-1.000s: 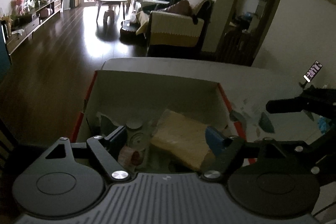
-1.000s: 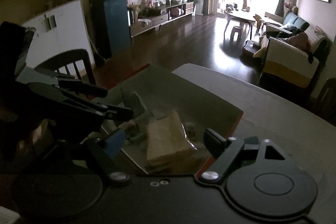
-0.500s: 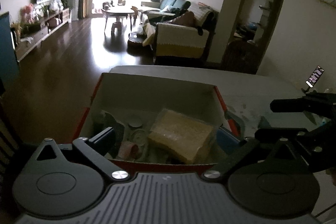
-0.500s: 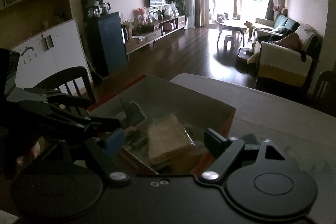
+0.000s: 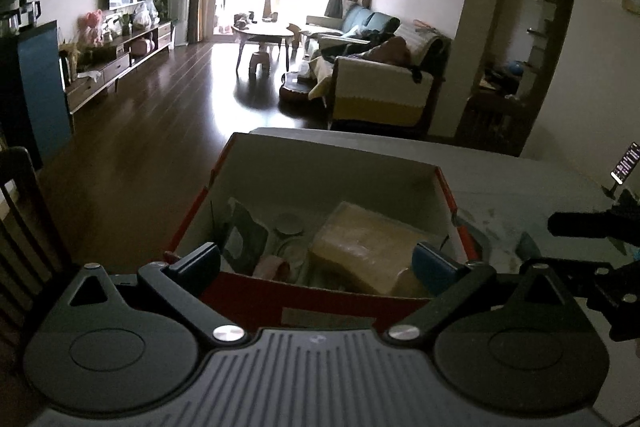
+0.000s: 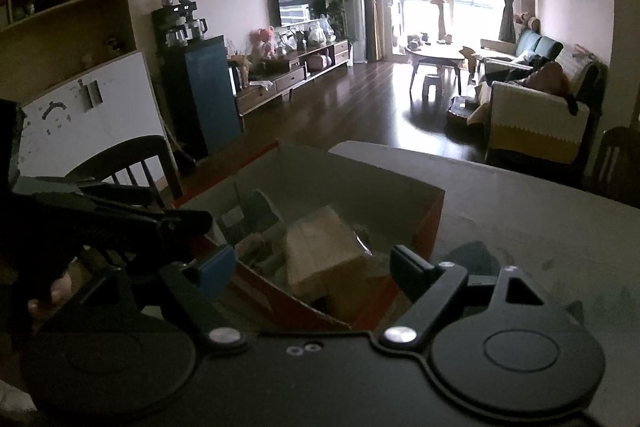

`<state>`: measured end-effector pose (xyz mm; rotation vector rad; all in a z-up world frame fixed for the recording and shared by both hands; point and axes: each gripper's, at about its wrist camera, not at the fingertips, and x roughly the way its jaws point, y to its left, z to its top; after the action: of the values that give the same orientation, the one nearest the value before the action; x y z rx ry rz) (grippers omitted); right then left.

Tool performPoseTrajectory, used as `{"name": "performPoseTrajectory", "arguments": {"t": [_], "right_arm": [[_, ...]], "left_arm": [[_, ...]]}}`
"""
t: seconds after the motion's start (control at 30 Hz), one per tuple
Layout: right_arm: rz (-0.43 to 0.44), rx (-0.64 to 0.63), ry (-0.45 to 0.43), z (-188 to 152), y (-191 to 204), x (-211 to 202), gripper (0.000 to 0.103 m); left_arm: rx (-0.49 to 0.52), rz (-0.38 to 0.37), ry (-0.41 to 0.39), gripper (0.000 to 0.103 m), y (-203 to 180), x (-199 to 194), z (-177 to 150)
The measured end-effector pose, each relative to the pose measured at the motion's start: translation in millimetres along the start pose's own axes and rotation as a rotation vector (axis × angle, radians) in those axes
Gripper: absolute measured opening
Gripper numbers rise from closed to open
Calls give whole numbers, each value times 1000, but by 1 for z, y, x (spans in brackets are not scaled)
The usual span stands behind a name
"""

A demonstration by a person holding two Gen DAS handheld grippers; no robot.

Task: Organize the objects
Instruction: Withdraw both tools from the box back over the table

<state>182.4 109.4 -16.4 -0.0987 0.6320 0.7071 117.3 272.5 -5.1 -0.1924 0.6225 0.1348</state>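
Both jaws stand wide and hold nothing, the left gripper [image 5: 316, 259] and right gripper [image 6: 312, 265] each hovering at the near wall of the box [image 5: 308, 293]. Inside the box lies a tan packet [image 5: 364, 247] among smaller items. The box sits on the grey tabletop [image 5: 532, 183].

The grey, matte-topped bench [image 5: 520, 183] carries an open cardboard box with red outer walls and pale inner walls [image 5: 328, 171], which sits toward the bench's near-left part, its 9 o'clock wall close to the bench edge above the dark wooden floor. At about 3 o'clock from the box the bench top is bare and shows faint scuffs and smears, and at its far right edge, near 2 o'clock, a small phone with a lit screen stands tilted on a holder [image 5: 626, 163]. In the right wrist view the same bench [image 6: 540, 219] runs from the box [image 6: 400, 187] out toward 3 o'clock, and one dark flat scrap [image 6: 474, 255] lies on it just beside the box's right wall; what it is cannot be told.
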Motion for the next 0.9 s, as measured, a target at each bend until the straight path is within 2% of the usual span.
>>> {"name": "performPoseTrajectory", "arguments": {"t": [0.1, 0.27, 0.43, 0.9], "right_arm": [[-1, 7, 2, -4, 0, -1, 84], [5, 12, 12, -9, 3, -1, 84], [13, 17, 19, -13, 5, -1, 85], [9, 42, 27, -17, 3, -3, 85]], "left_arm": [[3, 55, -23, 103, -3, -2, -1], [39, 37, -26, 103, -9, -3, -4], [83, 61, -30, 103, -18, -4, -10], [91, 27, -1, 103, -20, -5, -16]]}}
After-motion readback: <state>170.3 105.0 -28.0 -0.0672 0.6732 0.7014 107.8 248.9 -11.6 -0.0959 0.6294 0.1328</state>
